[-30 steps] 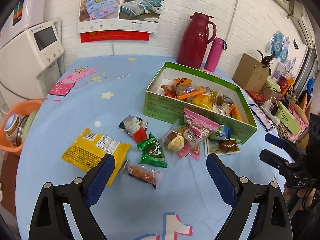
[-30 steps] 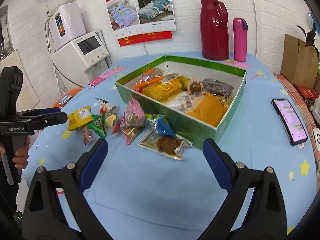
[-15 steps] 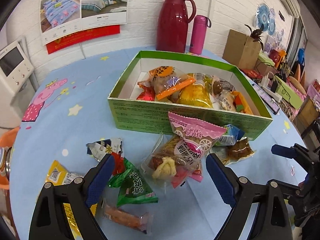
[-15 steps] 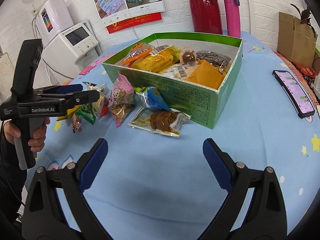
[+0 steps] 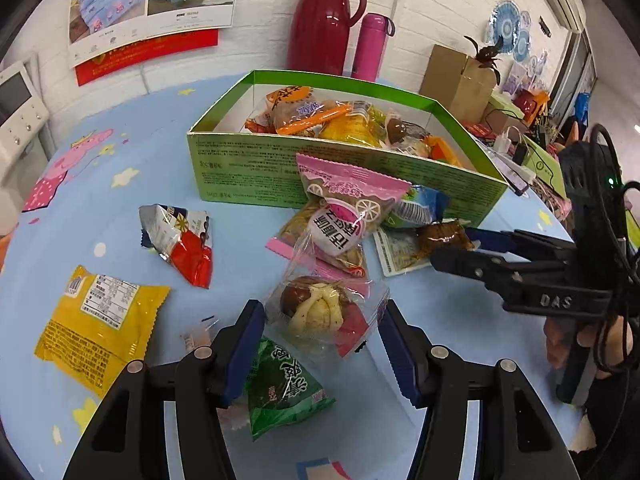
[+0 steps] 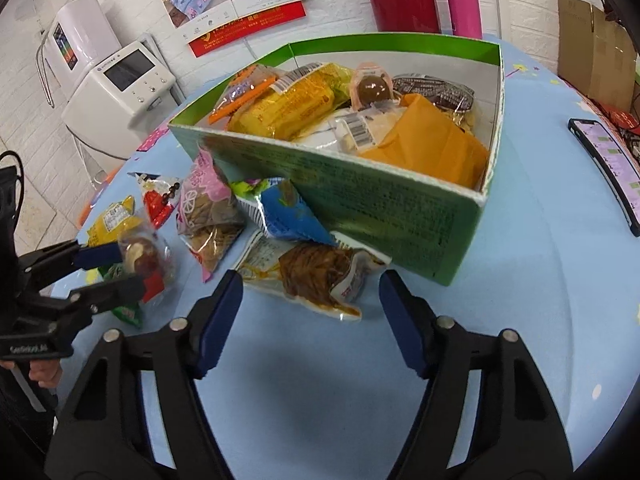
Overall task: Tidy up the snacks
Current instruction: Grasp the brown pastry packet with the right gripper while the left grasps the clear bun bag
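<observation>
Left tongs part open, astride a clear snack pack on the table; the blue pads flank its edges, contact uncertain. Green packet lies just under the left pad. Right tongs wide open, empty, with a brown snack pouch between the tips, just beside the green box of snacks.

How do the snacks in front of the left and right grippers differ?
The clear-wrapped snack between the left gripper's fingers holds a round brown-and-cream piece; the brown snack pack ahead of the right gripper is flat with printed white edges. The first overlaps a green packet; the second lies against the green box. Both lie outside the box.
</observation>
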A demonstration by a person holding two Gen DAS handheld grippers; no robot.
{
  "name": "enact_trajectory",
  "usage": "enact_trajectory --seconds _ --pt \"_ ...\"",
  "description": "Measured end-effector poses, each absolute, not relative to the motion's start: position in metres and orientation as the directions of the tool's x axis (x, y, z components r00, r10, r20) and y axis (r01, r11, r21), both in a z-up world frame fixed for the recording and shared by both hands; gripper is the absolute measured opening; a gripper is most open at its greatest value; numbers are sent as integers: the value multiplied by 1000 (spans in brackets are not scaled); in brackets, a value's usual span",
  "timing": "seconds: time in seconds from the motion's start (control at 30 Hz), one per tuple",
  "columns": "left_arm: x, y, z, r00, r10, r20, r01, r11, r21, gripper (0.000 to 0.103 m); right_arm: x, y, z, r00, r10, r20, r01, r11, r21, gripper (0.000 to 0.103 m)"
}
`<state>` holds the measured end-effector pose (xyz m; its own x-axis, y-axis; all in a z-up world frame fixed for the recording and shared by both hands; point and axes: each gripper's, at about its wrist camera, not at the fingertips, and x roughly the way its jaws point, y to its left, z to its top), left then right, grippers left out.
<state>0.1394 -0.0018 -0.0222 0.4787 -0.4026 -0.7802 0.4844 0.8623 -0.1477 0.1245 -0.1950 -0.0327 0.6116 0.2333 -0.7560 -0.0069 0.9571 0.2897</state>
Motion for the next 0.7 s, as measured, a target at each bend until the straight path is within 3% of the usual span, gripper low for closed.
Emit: enact_trajectory --seconds 0.03,0.1,0.53,0.7 --pt "138 -2 -22 483 -398 -780 486 863 -140 60 126 -195 -33 613 225 -758 1 959 285 65" --pt "137 -2 -22 489 -393 -779 484 865 -133 60 125 -196 -33 617 212 -758 8 961 275 47" --pt "155 -13 -33 499 -350 -793 439 891 -117 66 89 -199 -23 625 240 -743 -4 953 304 45" --pt "153 -12 -33 491 -344 -800 432 894 -119 55 73 -203 -9 661 210 -721 -3 961 278 44"
